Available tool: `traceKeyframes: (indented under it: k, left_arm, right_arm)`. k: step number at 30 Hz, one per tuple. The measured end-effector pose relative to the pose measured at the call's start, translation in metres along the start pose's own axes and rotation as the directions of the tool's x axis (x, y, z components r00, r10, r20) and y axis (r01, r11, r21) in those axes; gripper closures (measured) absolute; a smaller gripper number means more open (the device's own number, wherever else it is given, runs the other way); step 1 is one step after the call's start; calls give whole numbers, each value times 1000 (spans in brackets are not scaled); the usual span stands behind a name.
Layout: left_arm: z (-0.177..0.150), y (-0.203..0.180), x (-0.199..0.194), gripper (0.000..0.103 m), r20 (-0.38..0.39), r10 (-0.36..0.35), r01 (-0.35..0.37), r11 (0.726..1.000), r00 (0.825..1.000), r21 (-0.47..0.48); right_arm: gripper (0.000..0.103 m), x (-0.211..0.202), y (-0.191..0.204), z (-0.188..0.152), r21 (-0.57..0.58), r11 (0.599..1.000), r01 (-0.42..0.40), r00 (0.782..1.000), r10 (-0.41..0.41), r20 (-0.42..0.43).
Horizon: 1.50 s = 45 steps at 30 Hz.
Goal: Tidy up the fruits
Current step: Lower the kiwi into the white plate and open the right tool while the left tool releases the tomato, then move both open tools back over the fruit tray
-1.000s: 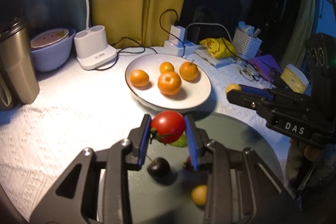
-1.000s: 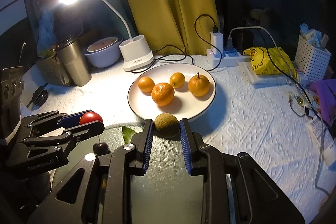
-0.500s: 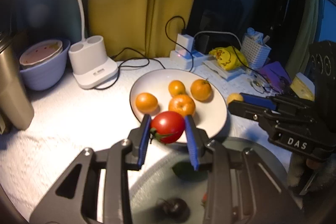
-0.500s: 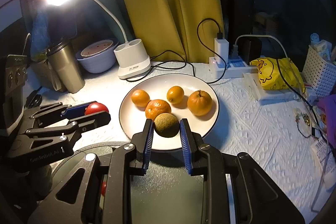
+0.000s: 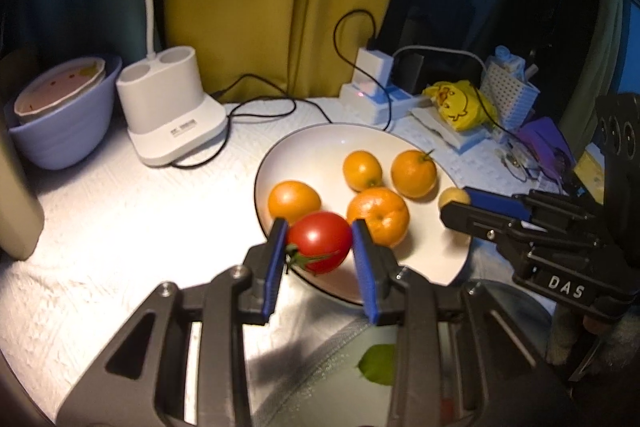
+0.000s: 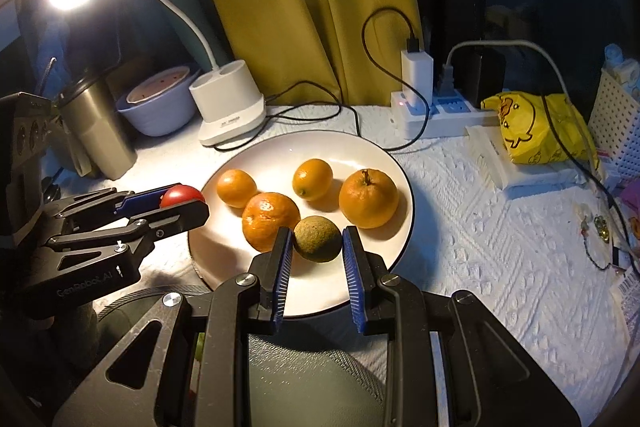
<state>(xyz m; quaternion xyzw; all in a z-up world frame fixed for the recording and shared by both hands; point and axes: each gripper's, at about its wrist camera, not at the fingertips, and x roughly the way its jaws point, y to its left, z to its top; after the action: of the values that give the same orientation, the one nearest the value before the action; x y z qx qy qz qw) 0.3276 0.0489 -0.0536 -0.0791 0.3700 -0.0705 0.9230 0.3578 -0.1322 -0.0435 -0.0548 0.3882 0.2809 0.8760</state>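
Observation:
My left gripper is shut on a red tomato and holds it over the near left rim of the white plate. My right gripper is shut on a brown-green round fruit and holds it over the plate's near part. Several oranges lie on the plate. In the right wrist view the left gripper shows at the plate's left edge with the tomato. In the left wrist view the right gripper shows at the plate's right with the fruit.
A dark round tray with a green leaf lies below both grippers. A white lamp base, a lilac bowl, a steel tumbler, a power strip with cables, a yellow bag and a white basket ring the plate.
Both grippers have moved forward from over the dark tray to over the plate, each still holding its fruit. The tray's small fruits have dropped out of view.

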Motion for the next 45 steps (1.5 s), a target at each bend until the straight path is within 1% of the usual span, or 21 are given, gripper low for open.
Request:
traceKeyframes:
  k: [6,12,15,19,27,38,45]
  left_arm:
    - [0,3,8,69,-24,-9,8,1000,1000,-16]
    - [1,3,6,68,-20,-2,1,1000,1000,-21]
    - [2,3,0,68,-4,2,-2,1000,1000,-25]
    - [4,0,-9,64,22,1,-1,1000,1000,-21]
    - [2,-7,-33,64,55,-7,8,1000,998,-17]
    - [-15,-19,-74,63,93,-4,4,1000,996,-8]
    - [-30,-26,-94,63,103,-5,6,1000,995,-8]
  right_arm:
    - [76,13,-3,-3,8,1000,2,1000,-2,-29]
    - [75,13,-5,-2,16,1000,15,999,-14,-29]
    - [74,10,-6,0,22,1000,22,999,-22,-24]
    - [74,1,-3,0,21,1000,22,1000,-22,-10]
    - [74,-20,6,-5,18,1000,25,1000,-25,12]
    - [74,-53,24,-20,6,1000,24,999,-24,41]
    - [74,-72,34,-32,3,1000,23,998,-23,53]
